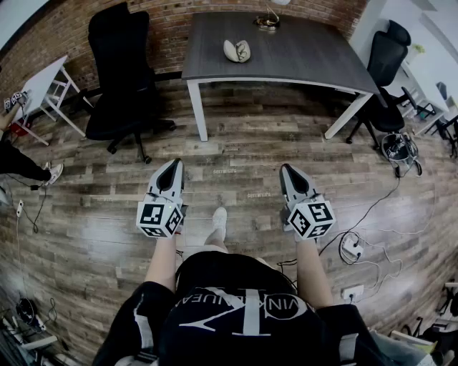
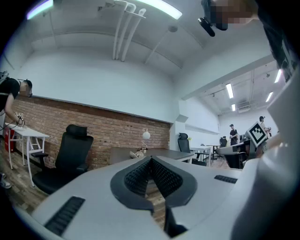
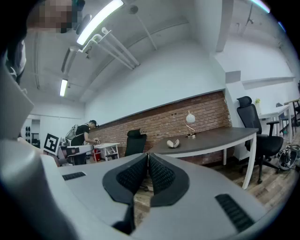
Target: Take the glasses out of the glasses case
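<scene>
The glasses case (image 1: 237, 51) lies open, pale and shell-like, on the dark grey table (image 1: 300, 53) far ahead of me. It also shows small as the case (image 3: 173, 143) in the right gripper view and as the case (image 2: 137, 153) in the left gripper view. Whether glasses lie in it cannot be made out. My left gripper (image 1: 174, 164) and right gripper (image 1: 288, 169) are held level over the wooden floor, well short of the table. Both are shut with nothing between the pads, as seen at the left gripper (image 2: 150, 159) and the right gripper (image 3: 147, 155).
A small lamp (image 1: 268, 21) stands at the table's far edge. A black office chair (image 1: 122, 71) is left of the table, and more chairs (image 1: 386, 61) are at its right. Cables and a power strip (image 1: 352, 247) lie on the floor at right. A person (image 3: 86, 137) stands by a white side table (image 1: 44, 86).
</scene>
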Available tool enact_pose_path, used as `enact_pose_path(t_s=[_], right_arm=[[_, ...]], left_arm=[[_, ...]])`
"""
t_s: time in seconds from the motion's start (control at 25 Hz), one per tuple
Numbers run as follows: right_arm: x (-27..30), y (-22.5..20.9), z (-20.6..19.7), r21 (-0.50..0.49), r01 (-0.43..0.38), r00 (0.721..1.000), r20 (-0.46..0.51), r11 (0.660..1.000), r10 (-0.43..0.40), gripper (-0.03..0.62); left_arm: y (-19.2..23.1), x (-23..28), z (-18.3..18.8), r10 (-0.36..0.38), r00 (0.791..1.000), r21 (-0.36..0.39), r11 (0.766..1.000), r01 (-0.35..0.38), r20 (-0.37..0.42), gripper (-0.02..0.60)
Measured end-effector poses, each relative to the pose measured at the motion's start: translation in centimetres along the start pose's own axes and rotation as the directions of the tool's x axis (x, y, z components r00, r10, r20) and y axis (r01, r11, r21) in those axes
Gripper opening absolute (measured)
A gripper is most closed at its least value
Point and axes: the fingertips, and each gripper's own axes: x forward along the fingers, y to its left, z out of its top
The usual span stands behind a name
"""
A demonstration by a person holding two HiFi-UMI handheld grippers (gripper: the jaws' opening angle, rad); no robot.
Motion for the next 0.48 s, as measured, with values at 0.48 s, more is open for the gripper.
enact_pose_path(t_s=[0.48], right_arm=[[10.7,-4.2,2.1,0.025,0.021,1.000,-0.023,0.999,-0.020,0.031]], left_arm=[[6.0,11.6,1.1,-0.015,1.000,-0.022,1.000,0.015,-0.015,0.015]])
